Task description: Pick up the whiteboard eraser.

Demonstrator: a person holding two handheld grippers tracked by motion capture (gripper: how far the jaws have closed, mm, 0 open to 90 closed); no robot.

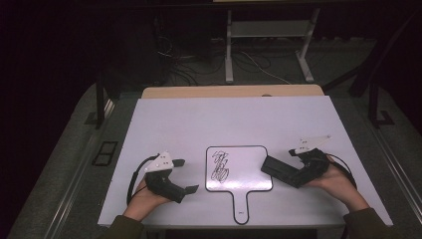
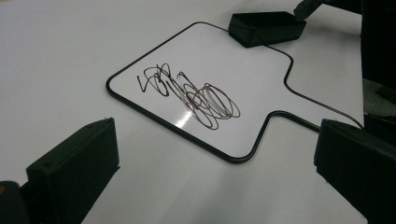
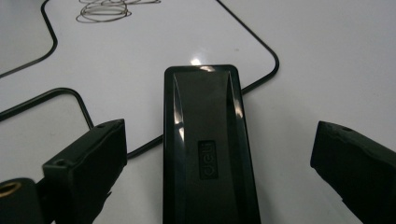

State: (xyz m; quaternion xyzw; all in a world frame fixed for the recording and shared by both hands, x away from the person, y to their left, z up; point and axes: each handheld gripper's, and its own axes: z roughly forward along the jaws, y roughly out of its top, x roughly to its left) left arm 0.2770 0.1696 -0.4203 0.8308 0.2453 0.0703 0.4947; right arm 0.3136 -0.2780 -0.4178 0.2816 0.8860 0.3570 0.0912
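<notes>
A small paddle-shaped whiteboard [image 1: 246, 167] with a black rim lies near the front middle of the white table top, handle toward me. A dark scribble [image 1: 220, 167] covers its left part. A black eraser [image 1: 279, 170] rests on the board's right edge, partly off it. My right gripper [image 1: 294, 168] is open, one jaw on each side of the eraser [image 3: 208, 149], with a gap on both sides. My left gripper [image 1: 185, 175] stands open left of the board, holding nothing. From it I see the scribble [image 2: 191, 95] and the eraser [image 2: 266, 27] beyond.
The white table top [image 1: 174, 119] spreads wide behind and beside the board. A wooden edge [image 1: 199, 91] runs along its back. Beyond it, on the dark floor, are white frame legs [image 1: 229, 55] and loose cables [image 1: 184, 69].
</notes>
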